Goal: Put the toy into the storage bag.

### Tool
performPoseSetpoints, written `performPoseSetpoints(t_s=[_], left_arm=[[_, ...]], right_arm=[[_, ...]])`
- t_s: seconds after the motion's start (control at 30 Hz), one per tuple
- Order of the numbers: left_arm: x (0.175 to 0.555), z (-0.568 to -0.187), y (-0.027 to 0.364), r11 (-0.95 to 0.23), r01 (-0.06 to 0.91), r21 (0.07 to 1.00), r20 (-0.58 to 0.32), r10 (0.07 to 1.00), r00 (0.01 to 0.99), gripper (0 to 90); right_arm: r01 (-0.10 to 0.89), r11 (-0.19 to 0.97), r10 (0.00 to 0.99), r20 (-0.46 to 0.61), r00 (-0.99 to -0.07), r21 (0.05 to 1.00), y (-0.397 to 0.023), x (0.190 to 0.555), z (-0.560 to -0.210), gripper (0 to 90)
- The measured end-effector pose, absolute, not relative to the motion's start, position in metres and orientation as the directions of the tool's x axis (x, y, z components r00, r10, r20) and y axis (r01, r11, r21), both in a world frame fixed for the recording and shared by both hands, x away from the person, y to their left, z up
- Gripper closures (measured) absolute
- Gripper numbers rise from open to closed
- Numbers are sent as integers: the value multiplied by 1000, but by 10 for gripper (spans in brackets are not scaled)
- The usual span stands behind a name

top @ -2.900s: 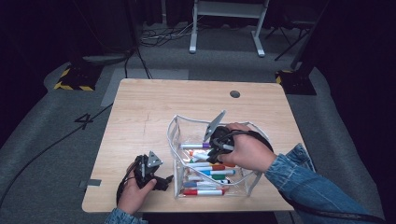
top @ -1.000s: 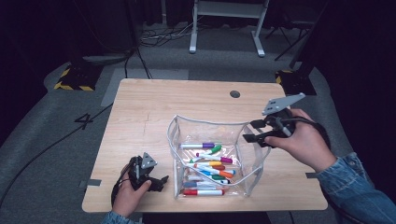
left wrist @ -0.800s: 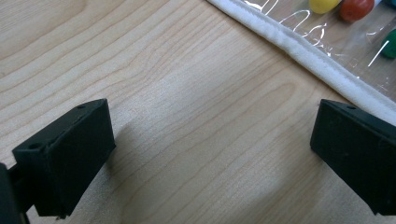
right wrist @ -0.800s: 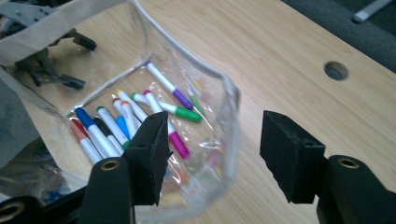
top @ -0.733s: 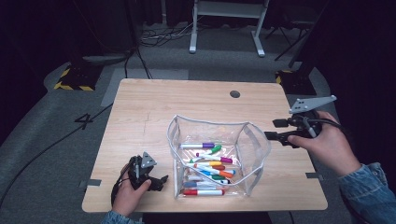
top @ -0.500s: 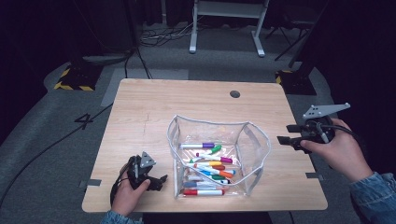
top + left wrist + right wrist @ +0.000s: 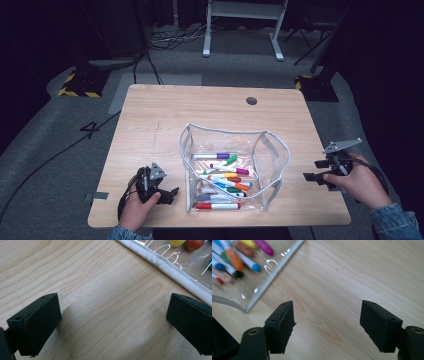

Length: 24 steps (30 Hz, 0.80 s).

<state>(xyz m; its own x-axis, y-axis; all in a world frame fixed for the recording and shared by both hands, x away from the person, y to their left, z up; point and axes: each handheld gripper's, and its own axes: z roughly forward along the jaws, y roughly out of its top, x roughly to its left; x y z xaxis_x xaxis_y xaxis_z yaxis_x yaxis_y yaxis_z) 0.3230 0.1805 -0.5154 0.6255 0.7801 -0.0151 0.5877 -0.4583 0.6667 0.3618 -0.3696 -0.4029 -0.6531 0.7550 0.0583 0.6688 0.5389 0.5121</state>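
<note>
A clear plastic pouch with a white rim stands open on the wooden table, holding several coloured markers. My left gripper rests low on the table just left of the pouch, jaws wide apart over bare wood, pouch rim ahead. My right gripper sits at the table's right edge, pointing toward the pouch. Its jaws have just been opening and stand wide with nothing between them. The pouch corner and markers lie off to the upper left in the right gripper view.
A dark round hole marks the table's far side. A white stand and cables lie on the grey floor beyond. Bare wood stretches behind and left of the pouch.
My right gripper has left the pouch, swung out to the right and come down to the table's right edge, empty. The left gripper has stayed put.
</note>
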Motion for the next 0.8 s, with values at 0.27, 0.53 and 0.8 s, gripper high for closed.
performPoseSetpoints(t_s=[0.27, 0.53, 0.8], left_arm=[[323, -515, 181, -459, 587, 667, -14, 780, 626, 0], [323, -515, 181, -459, 587, 667, -14, 780, 626, 0], [323, -515, 180, -459, 587, 667, -14, 779, 626, 0]], right_arm=[[705, 505, 773, 103, -626, 498, -377, 357, -454, 264], [672, 513, 771, 57, -634, 535, -373, 349, -488, 144], [557, 435, 794, -10, -608, 708, -366, 345, -512, 0]])
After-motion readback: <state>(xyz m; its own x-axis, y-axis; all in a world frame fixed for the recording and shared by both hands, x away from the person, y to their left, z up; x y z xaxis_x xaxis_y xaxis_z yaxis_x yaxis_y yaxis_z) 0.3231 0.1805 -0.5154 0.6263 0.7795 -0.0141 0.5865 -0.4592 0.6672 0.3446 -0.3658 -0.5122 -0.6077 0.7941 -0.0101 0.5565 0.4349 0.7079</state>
